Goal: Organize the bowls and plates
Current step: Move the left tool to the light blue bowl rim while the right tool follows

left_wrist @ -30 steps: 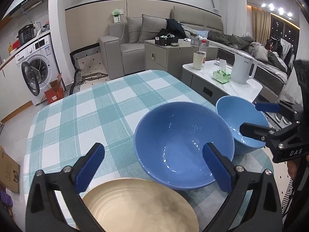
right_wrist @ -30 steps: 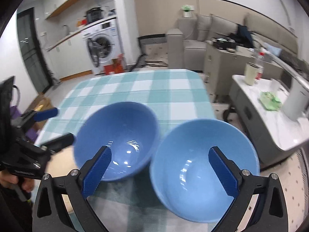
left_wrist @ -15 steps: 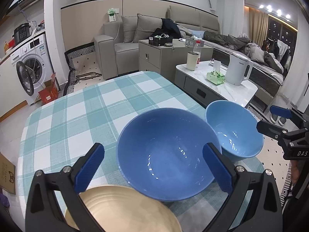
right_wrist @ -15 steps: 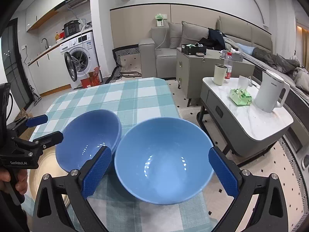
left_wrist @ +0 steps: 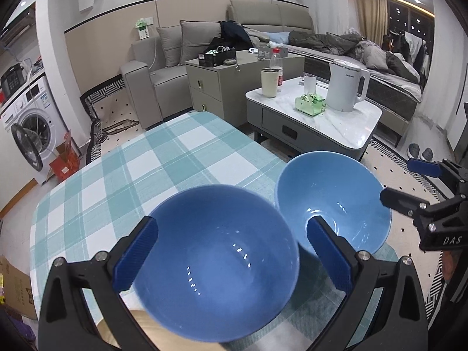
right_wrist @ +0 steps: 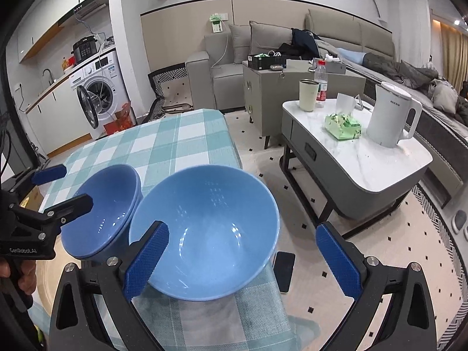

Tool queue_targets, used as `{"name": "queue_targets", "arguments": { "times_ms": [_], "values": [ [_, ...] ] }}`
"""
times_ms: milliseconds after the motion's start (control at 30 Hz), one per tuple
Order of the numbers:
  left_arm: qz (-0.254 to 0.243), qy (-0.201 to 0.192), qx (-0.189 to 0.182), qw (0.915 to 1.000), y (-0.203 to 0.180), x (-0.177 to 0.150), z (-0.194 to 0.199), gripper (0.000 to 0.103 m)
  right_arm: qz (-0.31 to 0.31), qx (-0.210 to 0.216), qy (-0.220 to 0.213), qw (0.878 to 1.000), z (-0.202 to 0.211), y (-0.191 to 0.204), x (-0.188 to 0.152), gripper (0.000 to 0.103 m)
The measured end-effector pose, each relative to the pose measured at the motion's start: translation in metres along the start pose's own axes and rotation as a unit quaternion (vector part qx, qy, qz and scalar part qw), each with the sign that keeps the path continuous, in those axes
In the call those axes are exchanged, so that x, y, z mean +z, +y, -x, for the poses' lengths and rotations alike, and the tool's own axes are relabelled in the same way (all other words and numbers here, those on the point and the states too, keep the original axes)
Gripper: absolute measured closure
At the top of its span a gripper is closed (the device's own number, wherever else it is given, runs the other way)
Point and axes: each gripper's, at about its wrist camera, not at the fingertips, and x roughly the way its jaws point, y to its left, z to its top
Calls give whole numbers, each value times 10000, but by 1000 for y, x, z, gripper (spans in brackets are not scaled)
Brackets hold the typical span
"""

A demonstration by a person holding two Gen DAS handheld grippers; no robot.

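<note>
your left gripper [left_wrist: 231, 254] fingers wide, straddling dark blue bowl [left_wrist: 216, 263] | right gripper [right_wrist: 242, 259] wide, left pad inside light blue bowl [right_wrist: 204, 234] at table edge [right_wrist: 234, 152]

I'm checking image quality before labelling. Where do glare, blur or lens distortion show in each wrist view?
Left wrist view: small ceiling-light glints dot the darker blue bowl; the tan plate at the bottom edge is smeared; walls bow with the fisheye. Right wrist view: soft highlights inside the lighter blue bowl, which is sharp; the coffee table curves and the corners go black.
</note>
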Motion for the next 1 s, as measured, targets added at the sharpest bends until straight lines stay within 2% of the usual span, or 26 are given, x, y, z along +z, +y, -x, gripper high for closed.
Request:
{"name": "queue_targets", "arguments": {
  "times_ms": [167, 400, 833, 1000],
  "values": [
    [-225, 74, -2, 9997, -17, 14, -15, 1, -15, -5, 236, 9997, -16, -2, -4, 1],
    [-417, 222, -244, 9986, -35, 31, -38, 1, -176, 85, 481, 9987, -35, -13, -9, 1],
    [-552, 591, -385, 9960, -51, 35, -72, 1, -301, 88, 818, 9962, -57, -21, -16, 1],
    [-442, 698, -483, 9954, -50, 36, -81, 2, -269, 75, 912, 9954, -61, -19, -19, 1]
  ]
}}
